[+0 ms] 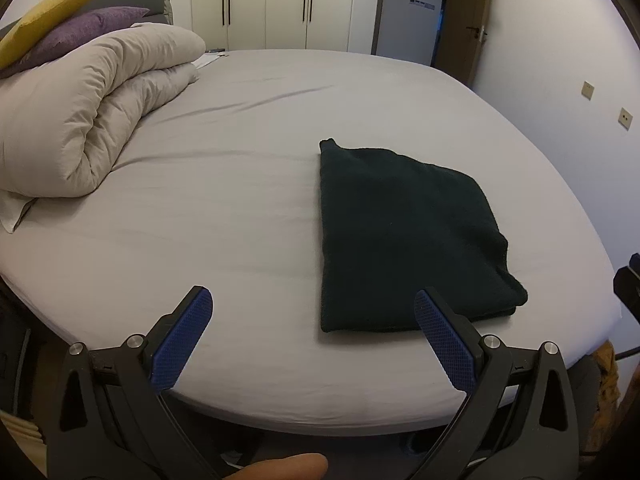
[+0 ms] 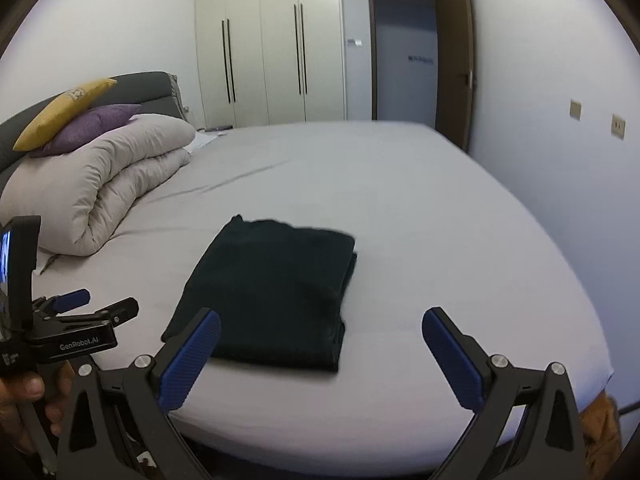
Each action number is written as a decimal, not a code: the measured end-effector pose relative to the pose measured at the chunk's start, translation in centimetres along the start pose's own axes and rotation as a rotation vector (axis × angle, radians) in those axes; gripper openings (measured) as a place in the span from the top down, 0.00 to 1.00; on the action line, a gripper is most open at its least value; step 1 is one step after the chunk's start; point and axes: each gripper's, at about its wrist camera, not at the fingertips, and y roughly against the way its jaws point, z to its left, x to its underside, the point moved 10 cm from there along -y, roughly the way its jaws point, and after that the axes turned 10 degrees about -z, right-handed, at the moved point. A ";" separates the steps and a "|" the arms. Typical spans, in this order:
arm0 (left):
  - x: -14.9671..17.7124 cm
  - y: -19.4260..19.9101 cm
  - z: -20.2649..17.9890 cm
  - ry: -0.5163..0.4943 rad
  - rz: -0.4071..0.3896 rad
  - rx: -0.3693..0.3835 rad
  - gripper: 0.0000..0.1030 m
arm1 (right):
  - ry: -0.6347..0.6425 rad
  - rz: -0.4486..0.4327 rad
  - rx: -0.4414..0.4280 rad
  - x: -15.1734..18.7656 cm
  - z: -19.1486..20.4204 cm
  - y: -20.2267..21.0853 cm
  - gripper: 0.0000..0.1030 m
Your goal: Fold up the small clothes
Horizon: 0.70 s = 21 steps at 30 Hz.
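A dark green garment [image 1: 404, 236] lies folded into a flat rectangle on the grey bed sheet [image 1: 224, 208], near the bed's front edge. My left gripper [image 1: 314, 308] stands open above the front edge, its right blue pad just in front of the garment's near corner, nothing between the fingers. In the right wrist view the same garment [image 2: 272, 296] lies just ahead, and my right gripper [image 2: 322, 326] is wide open over its near right corner, apart from the cloth. The left gripper [image 2: 100, 304], held by a hand, shows at the left of that view.
A rolled beige duvet [image 1: 92, 120] with a purple cushion [image 1: 84, 30] and a yellow cushion [image 1: 52, 8] fills the bed's left side. White wardrobes [image 2: 268, 52] and a doorway [image 2: 404, 56] stand beyond the bed. A wall [image 2: 560, 120] runs close along its right side.
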 end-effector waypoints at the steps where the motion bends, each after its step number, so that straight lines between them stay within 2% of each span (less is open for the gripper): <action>1: 0.1 0.0 0.0 -0.004 0.000 -0.003 0.00 | -0.010 0.012 0.002 0.3 0.0 -0.2 0.00; 4: 0.2 -0.1 0.2 -0.014 -0.005 -0.012 0.00 | -0.030 0.044 -0.003 1.1 0.3 -0.5 0.00; 21: 0.9 -0.2 0.6 -0.015 0.002 -0.028 0.00 | -0.039 0.091 0.014 2.7 0.5 -1.1 0.00</action>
